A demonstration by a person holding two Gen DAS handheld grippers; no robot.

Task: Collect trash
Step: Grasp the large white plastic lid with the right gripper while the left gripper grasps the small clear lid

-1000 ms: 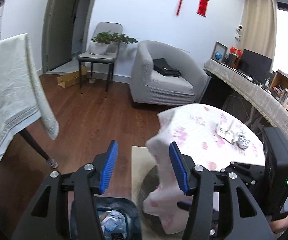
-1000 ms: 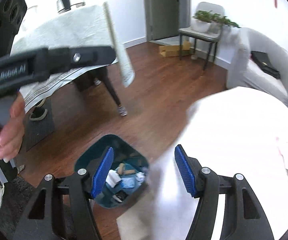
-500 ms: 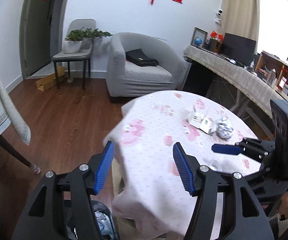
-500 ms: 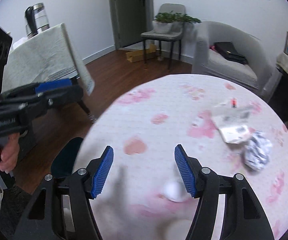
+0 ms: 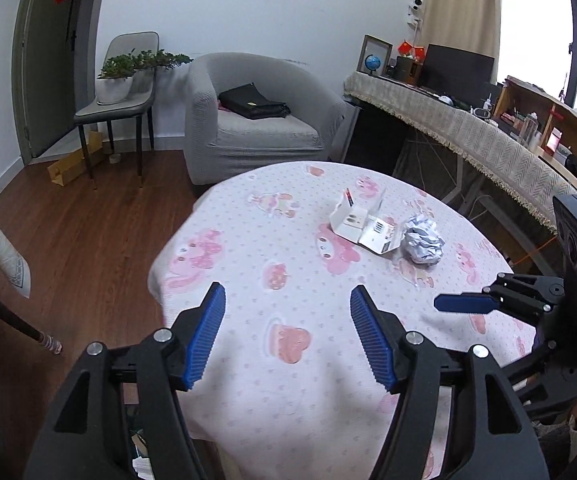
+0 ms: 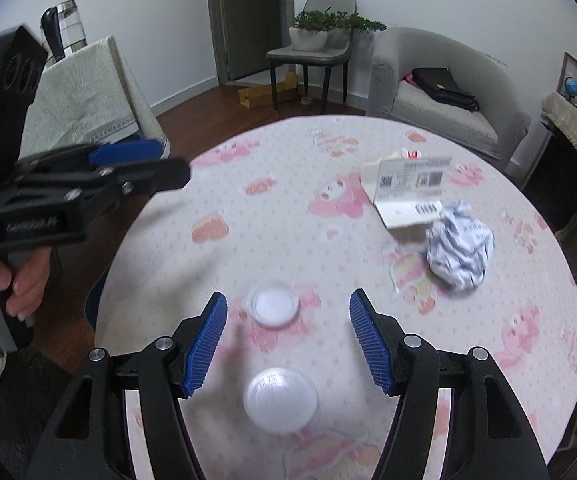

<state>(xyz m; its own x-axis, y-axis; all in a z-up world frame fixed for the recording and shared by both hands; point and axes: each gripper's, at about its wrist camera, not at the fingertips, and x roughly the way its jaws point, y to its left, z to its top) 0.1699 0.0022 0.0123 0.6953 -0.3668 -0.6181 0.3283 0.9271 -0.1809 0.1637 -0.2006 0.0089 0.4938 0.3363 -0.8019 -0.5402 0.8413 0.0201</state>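
Both grippers hang over the round table point(image 6: 528, 344), fingers spread and empty: left gripper point(image 5: 286, 334), right gripper point(image 6: 286, 336) above what look like two plastic lids point(image 6: 274, 303), near a crumpled paper ball point(image 6: 459, 247).

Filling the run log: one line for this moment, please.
left gripper open, empty | right gripper open above small clear plastic lid | crumpled white paper ball on pink-patterned round table

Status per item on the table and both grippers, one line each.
left gripper: open, empty, above the near table edge
right gripper: open, empty, over the table
crumpled paper ball: crushed, lying on the tablecloth
flattened carton: opened out, lying beside the paper ball
small round lid: flat on the cloth, between the right fingers in view
plastic cup: on the cloth, orientation unclear
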